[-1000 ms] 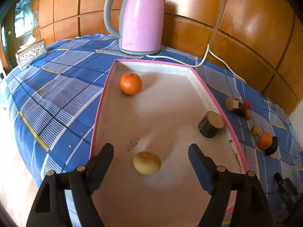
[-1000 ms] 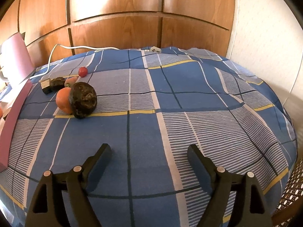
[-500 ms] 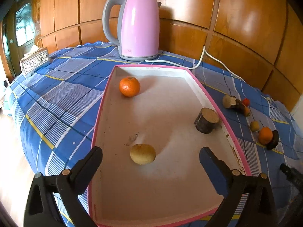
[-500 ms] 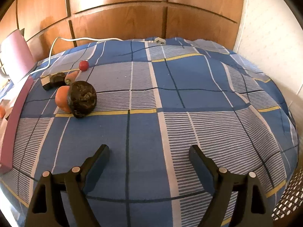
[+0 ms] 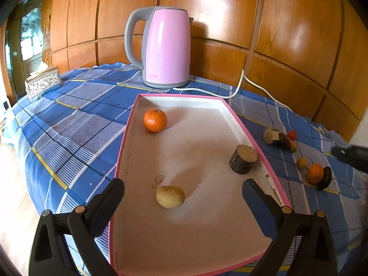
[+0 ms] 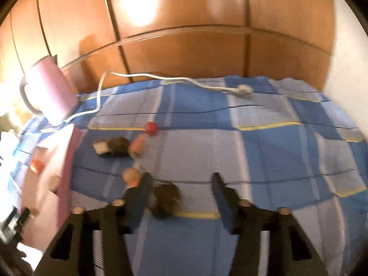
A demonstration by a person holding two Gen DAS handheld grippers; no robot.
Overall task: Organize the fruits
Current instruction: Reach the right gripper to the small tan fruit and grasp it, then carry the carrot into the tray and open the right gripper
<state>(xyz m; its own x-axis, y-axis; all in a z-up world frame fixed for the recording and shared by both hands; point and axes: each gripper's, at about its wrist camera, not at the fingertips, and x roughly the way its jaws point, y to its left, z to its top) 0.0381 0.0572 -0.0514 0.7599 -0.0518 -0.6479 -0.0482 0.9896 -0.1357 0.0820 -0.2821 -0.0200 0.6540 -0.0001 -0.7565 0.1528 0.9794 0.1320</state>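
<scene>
A pink-rimmed tray [image 5: 128, 138] holds an orange [image 5: 155, 120], a pale yellow fruit [image 5: 170, 196] and a short log piece [image 5: 243, 159]. My left gripper [image 5: 182, 195] hangs wide open over the tray's near end, with the yellow fruit lying between its fingers, untouched. On the cloth to the right of the tray lie a second orange [image 5: 314, 173] against a dark round fruit [image 5: 326, 179]. In the blurred right wrist view my right gripper [image 6: 181, 181] is closing around that dark fruit [image 6: 166, 197]. The fruit is against the left finger, and the right finger stands apart from it. The orange [image 6: 131, 176] sits just outside the left finger.
A pink kettle [image 5: 166, 46] stands behind the tray, its white cable [image 6: 147, 76] trailing across the blue checked cloth. A small red fruit [image 6: 151, 128], a small yellow fruit [image 5: 301, 162] and wood pieces [image 5: 270, 135] lie right of the tray. A tissue box [image 5: 42, 84] sits far left.
The left gripper's jaws spread wider, and it pulled back a little from the yellow fruit. The right gripper swept forward and left to the dark fruit, and its jaws narrowed.
</scene>
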